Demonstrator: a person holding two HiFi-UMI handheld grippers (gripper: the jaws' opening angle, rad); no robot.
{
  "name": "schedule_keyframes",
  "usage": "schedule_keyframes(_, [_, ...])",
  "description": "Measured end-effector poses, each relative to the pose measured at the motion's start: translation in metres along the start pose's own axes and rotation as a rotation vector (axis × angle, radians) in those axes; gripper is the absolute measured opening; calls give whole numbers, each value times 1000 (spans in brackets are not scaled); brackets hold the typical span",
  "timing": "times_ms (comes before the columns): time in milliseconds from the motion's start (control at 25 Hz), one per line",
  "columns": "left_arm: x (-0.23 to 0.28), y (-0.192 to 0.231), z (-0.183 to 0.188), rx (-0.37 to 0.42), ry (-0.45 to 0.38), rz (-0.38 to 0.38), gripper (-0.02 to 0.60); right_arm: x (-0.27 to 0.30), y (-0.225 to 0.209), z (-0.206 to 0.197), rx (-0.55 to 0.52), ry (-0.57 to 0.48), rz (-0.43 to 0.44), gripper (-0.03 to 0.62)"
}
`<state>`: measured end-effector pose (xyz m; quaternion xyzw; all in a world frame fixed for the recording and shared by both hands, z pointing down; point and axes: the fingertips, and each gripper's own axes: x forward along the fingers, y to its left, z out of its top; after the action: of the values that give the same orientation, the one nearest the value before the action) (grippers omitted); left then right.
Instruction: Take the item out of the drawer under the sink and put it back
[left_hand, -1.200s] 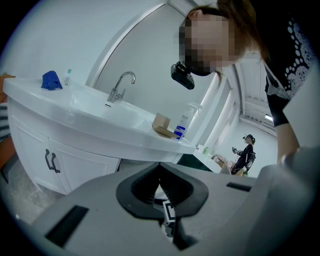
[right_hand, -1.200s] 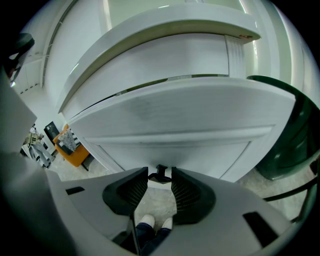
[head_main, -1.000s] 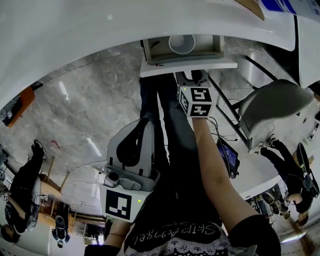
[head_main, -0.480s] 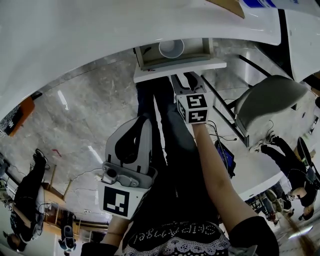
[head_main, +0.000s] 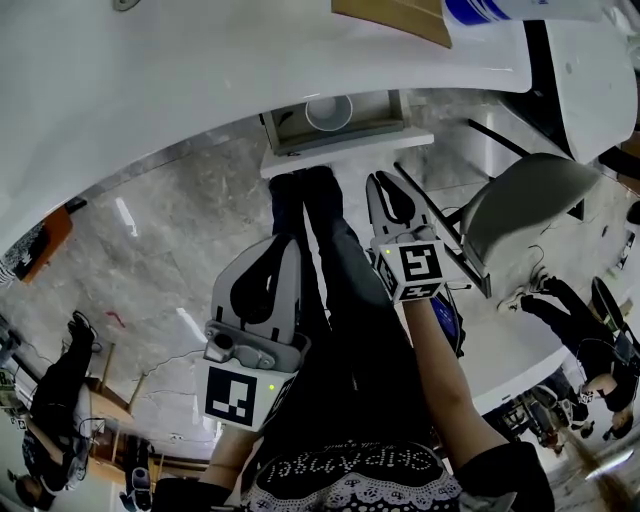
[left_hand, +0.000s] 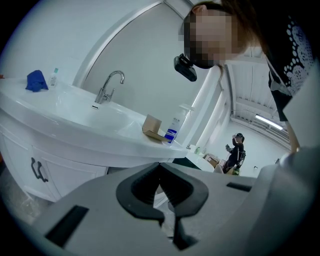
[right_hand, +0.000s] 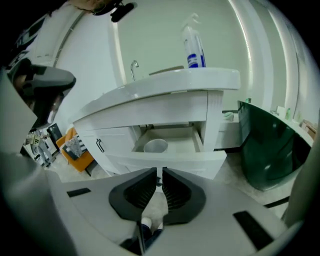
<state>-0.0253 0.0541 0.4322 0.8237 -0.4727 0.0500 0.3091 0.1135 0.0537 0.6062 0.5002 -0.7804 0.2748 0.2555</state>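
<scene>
The drawer (head_main: 345, 145) under the sink stands pulled out, with a white cup (head_main: 328, 112) upright inside it. My right gripper (head_main: 386, 182) hangs in the air short of the drawer front, clear of it. Its jaws have just been closing and now stand together with nothing between them. From the right gripper view the drawer (right_hand: 165, 159) and the cup (right_hand: 155, 146) lie beyond my right gripper (right_hand: 159, 173). My left gripper (head_main: 286, 242) stays close to my body, shut and empty. My left gripper (left_hand: 160, 167) points toward the white basin counter.
The white sink counter (left_hand: 75, 120) carries a faucet (left_hand: 111, 85), a cardboard box (left_hand: 152, 127) and a spray bottle (right_hand: 194, 47). A grey shell chair (head_main: 525, 205) stands right of the drawer. A cabinet door with a handle (right_hand: 100, 145) is left of it. People stand nearby.
My right gripper has drawn back from the drawer front toward my body and risen, and its jaws have closed. The drawer stays out with the cup in it. The left gripper has barely moved.
</scene>
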Motion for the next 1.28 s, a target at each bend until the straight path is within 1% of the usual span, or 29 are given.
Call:
schedule_keyframes(200, [1, -6, 5, 8, -4, 7, 5, -25, -3, 39, 24, -89, -1, 34])
schedule_keyframes(360, [0, -10, 22, 35, -23, 29, 5, -49, -2, 70, 43, -149, 0, 28])
schedule_keyframes(560, [-9, -18, 54, 68, -54, 63, 5, -83, 3, 123, 44, -241, 43, 26])
schedule_keyframes(720, [-21, -25, 81, 96, -93, 103, 5, -106, 7, 158, 45, -292, 93, 26])
schedule_keyframes(920, [-40, -32, 103, 108, -138, 152, 5, -129, 9, 178, 27, -321, 94, 26])
schedule_keyframes(1120, [-53, -41, 118, 116, -169, 173, 5, -142, 17, 185, 16, -330, 115, 26])
schedule_keyframes(1280, [-60, -47, 132, 126, -203, 190, 5, -151, 19, 195, 18, -340, 116, 26])
